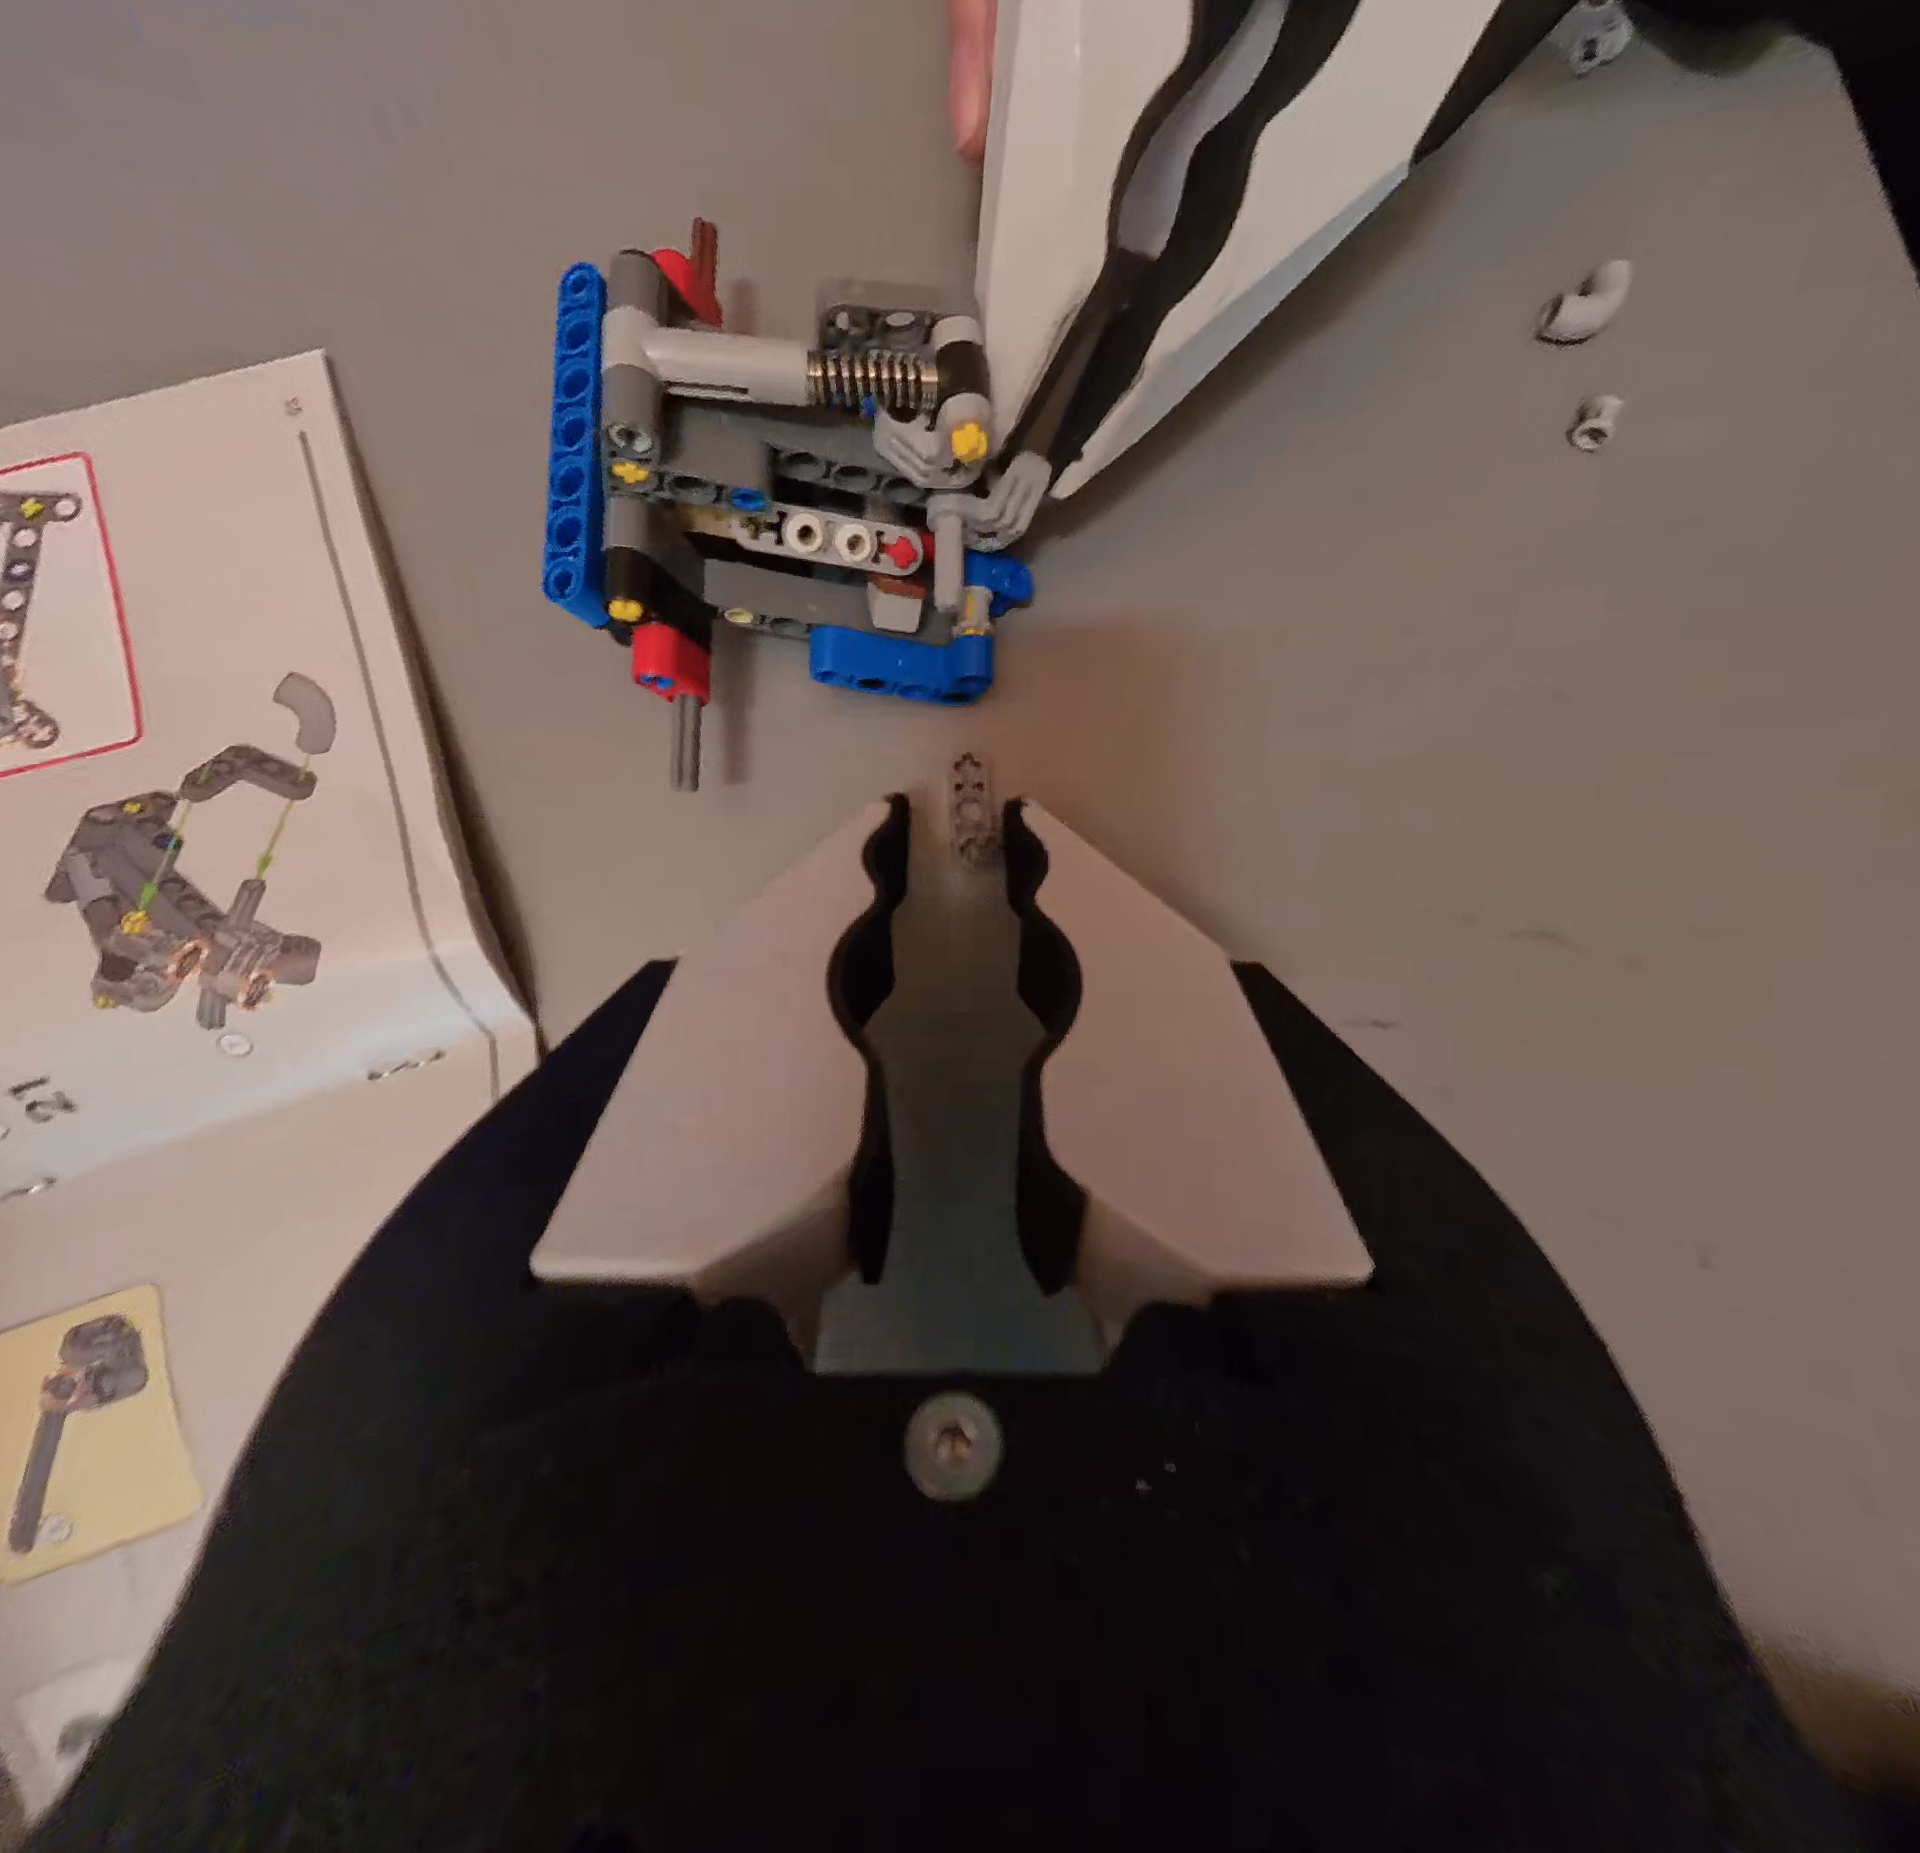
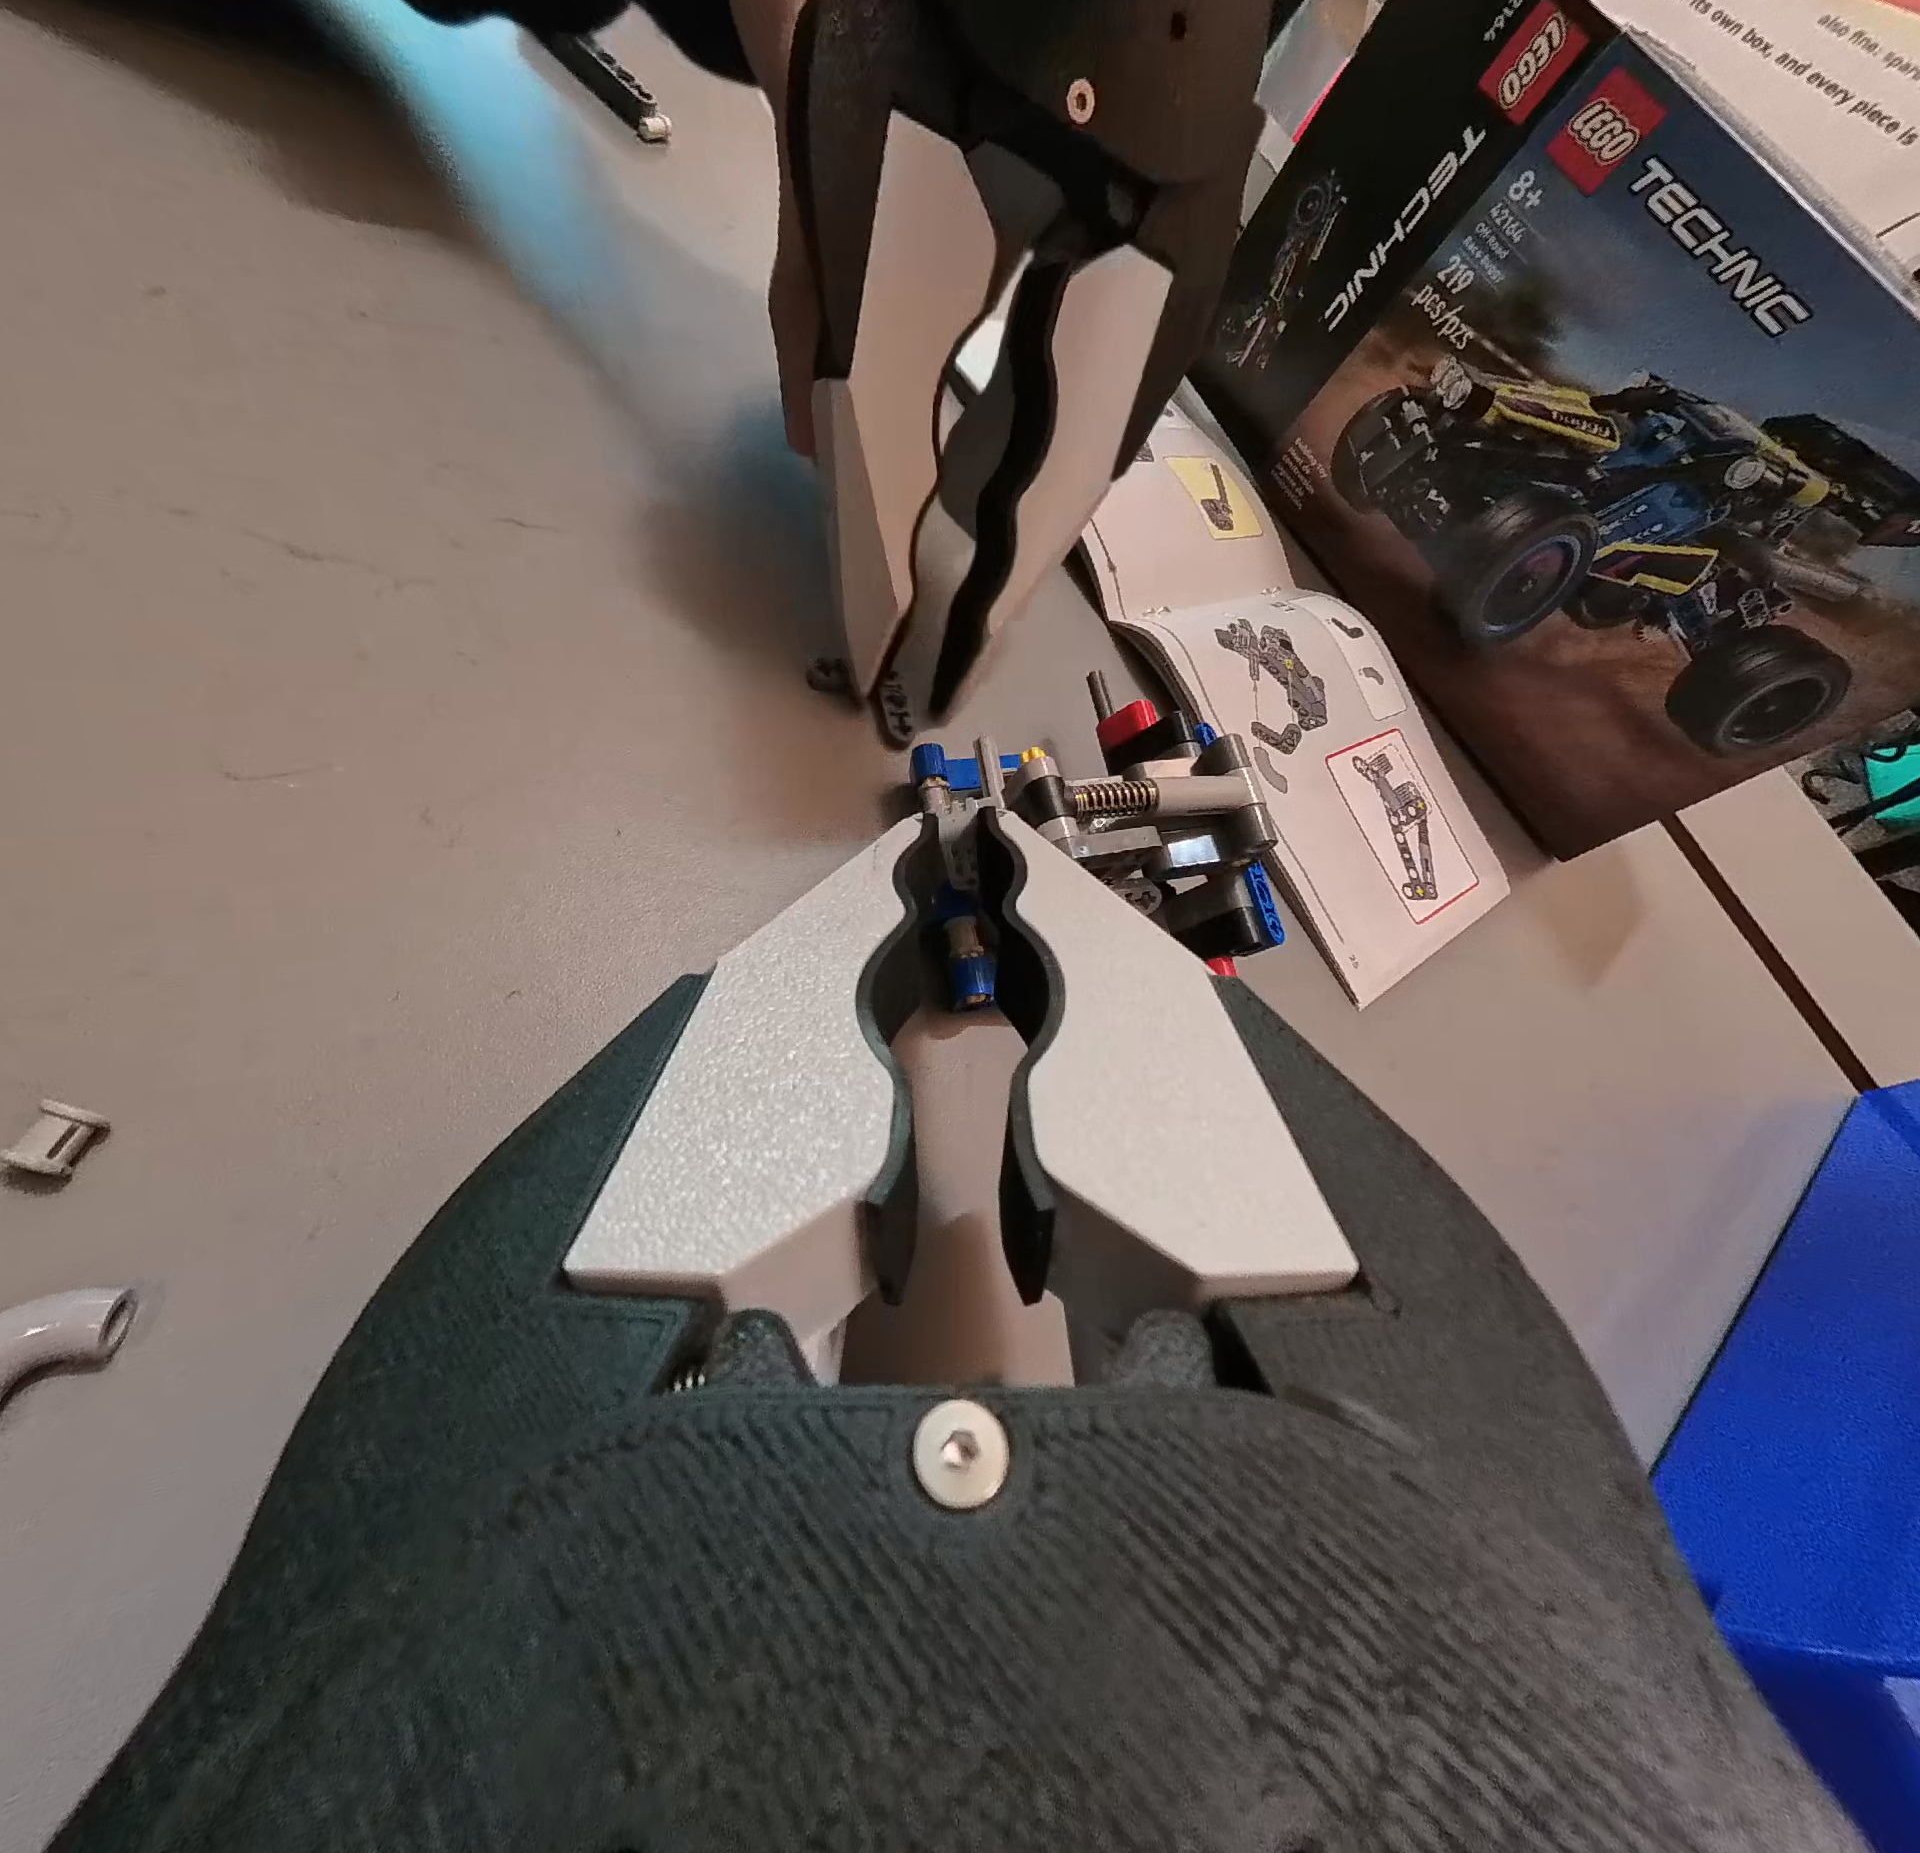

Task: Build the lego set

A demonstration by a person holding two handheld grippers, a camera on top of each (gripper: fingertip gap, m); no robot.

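Right gripper pads hide model's grey end — contact w/ it unclear.

Both views are dimly to moderately lit with a warm cast. In the left wrist view the grey bench glows pinkish near the middle and darkens toward the corners, and the picture is soft overall: the instruction booklet at the left edge is smeared and the small grey beam at the fingertips is blurred. The brick assembly casts a faint shadow to its right. The right wrist view is sharper in the centre and on the set's box, yet the other tool and the upper left show motion blur with a bluish streak. Wide-angle distortion bends straight edges at the borders of both.
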